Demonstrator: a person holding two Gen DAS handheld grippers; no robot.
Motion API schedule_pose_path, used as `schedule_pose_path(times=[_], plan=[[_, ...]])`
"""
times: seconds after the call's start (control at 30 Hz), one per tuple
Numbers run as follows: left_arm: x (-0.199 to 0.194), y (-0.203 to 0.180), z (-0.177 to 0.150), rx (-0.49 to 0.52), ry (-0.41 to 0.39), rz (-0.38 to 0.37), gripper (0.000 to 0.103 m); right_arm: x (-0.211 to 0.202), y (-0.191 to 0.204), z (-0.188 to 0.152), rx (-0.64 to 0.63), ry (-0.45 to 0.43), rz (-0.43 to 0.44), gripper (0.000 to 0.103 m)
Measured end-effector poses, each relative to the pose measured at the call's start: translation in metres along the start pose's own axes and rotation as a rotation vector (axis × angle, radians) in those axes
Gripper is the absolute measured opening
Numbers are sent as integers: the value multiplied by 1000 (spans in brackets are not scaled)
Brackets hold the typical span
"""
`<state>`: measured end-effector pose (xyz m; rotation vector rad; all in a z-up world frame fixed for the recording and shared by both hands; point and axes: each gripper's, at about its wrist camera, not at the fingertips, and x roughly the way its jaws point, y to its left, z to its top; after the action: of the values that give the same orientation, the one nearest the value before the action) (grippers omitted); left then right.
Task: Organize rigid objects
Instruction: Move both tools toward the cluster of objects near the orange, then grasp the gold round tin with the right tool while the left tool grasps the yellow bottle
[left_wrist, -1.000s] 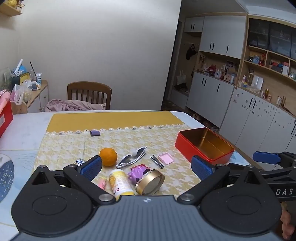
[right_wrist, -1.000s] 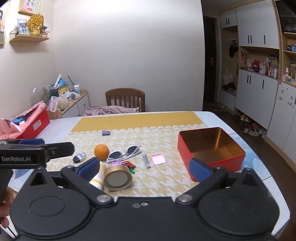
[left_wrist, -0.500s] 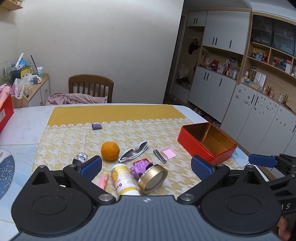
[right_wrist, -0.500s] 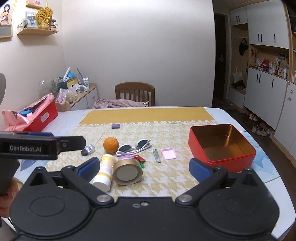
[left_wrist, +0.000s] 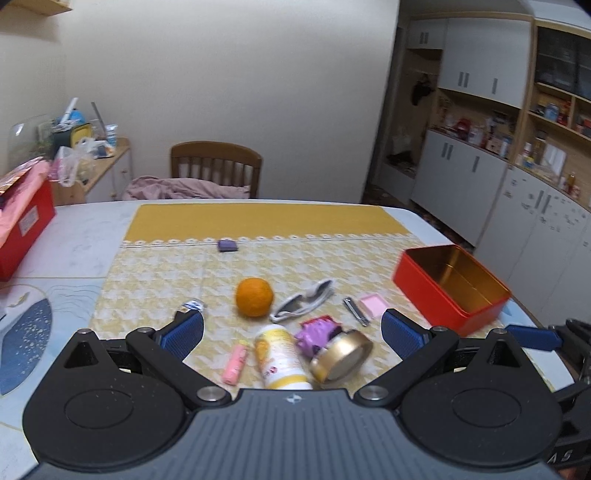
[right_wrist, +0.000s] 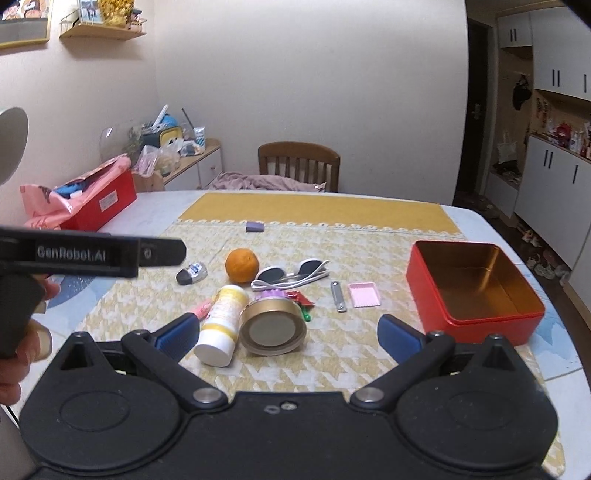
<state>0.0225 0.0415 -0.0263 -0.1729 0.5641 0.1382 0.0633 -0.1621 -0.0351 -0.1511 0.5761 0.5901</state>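
An open red tin (left_wrist: 452, 286) (right_wrist: 474, 286) with a gold inside stands on the right of the yellow cloth. Scattered left of it lie an orange (left_wrist: 255, 297) (right_wrist: 242, 265), white sunglasses (left_wrist: 303, 303) (right_wrist: 291, 276), a nail clipper (left_wrist: 355, 312) (right_wrist: 338, 295), a pink lid (right_wrist: 364, 294), a white-and-yellow bottle (left_wrist: 281, 356) (right_wrist: 222, 325), a gold round tin (left_wrist: 341, 356) (right_wrist: 273, 326), a pink tube (left_wrist: 235, 361) and a purple block (left_wrist: 227, 245). My left gripper (left_wrist: 291, 338) and right gripper (right_wrist: 286, 338) both hover open above the near items, holding nothing.
A red box (right_wrist: 101, 203) with pink fabric sits at the table's far left. A wooden chair (left_wrist: 216, 170) with cloth on it stands behind the table. White cabinets (left_wrist: 517, 206) line the right wall. A hand (right_wrist: 22, 343) holds the left gripper's handle.
Both grippers have moved forward and closer to the items, which now look larger. Both views have panned a little left. The jaws stayed open and no object moved.
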Motion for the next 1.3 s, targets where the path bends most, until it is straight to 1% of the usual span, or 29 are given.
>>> schedule_pose_path(times=[0.17, 0.3, 0.53, 0.73, 0.83, 0.93, 1.1, 1.17, 1.2, 1.3], plan=[[18, 6, 1, -8, 21, 40, 103, 22, 0, 1, -22, 22, 23, 103], [34, 8, 0, -14, 45, 67, 103, 42, -3, 2, -28, 40, 60, 103], [60, 18, -5, -14, 92, 127, 103, 70, -9, 10, -6, 62, 95, 102], [83, 29, -16, -48, 156, 122, 103, 93, -14, 12, -19, 107, 125, 101], [96, 30, -20, -54, 186, 116, 103, 108, -11, 10, -51, 136, 133, 97], [107, 30, -22, -64, 208, 116, 102, 121, -10, 10, -71, 159, 143, 96], [123, 30, -21, -86, 244, 93, 95, 134, -11, 9, -56, 193, 172, 95], [130, 28, -20, -88, 258, 78, 88, 139, -11, 10, -53, 198, 175, 95], [133, 27, -19, -84, 265, 75, 87, 142, -11, 11, -50, 203, 177, 94], [142, 23, -20, -78, 293, 72, 76, 150, -9, 10, -49, 223, 183, 88]])
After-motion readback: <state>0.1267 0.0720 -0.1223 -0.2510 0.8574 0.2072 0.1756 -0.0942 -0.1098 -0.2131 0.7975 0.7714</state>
